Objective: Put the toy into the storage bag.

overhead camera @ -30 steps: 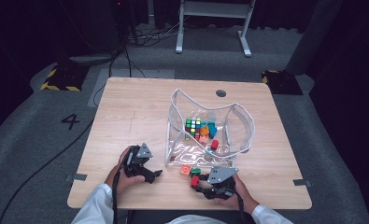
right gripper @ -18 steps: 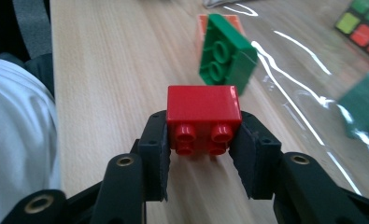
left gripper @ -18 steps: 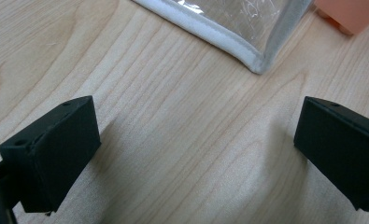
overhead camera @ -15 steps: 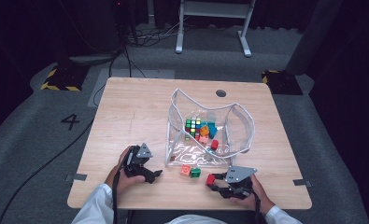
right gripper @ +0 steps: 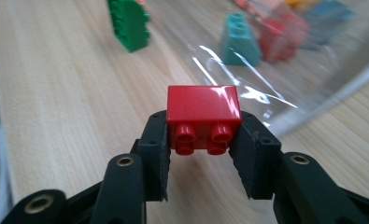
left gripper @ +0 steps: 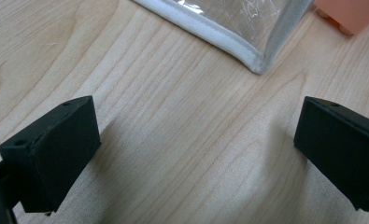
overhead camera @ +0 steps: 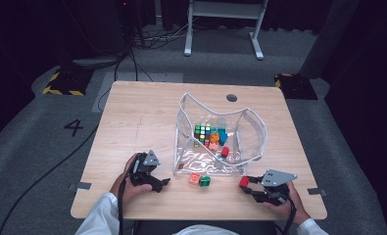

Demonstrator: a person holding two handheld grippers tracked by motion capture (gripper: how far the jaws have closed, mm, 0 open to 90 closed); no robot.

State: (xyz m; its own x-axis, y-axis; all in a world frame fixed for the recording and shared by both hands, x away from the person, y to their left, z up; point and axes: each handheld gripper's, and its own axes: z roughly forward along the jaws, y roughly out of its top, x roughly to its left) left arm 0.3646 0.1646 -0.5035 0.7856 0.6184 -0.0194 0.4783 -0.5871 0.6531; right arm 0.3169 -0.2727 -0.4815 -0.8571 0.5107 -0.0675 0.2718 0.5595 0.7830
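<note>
A clear plastic bag (overhead camera: 252, 129) with white trim stands open mid-table, holding a colour cube (overhead camera: 202, 132) and several small bricks. My right gripper (overhead camera: 246, 185) is near the front edge, right of the bag, shut on a red brick (right gripper: 203, 116) whose studs face the camera. An orange brick (overhead camera: 194, 178) and a green brick (overhead camera: 205, 181) lie on the wood just in front of the bag. My left gripper (overhead camera: 164, 184) rests at the front left, jaws wide open over bare wood, with the bag's corner (left gripper: 257, 65) and the orange brick (left gripper: 348, 13) ahead of it.
The wooden table (overhead camera: 142, 117) has a dark cable hole (overhead camera: 231, 98) at the back. A teal brick (right gripper: 239, 39) and other bricks lie inside the bag wall in the right gripper view. Dark floor, cables and a white frame surround the table.
My right gripper has drawn back to the right along the front edge with the red brick in it. The left gripper has stayed in place.
</note>
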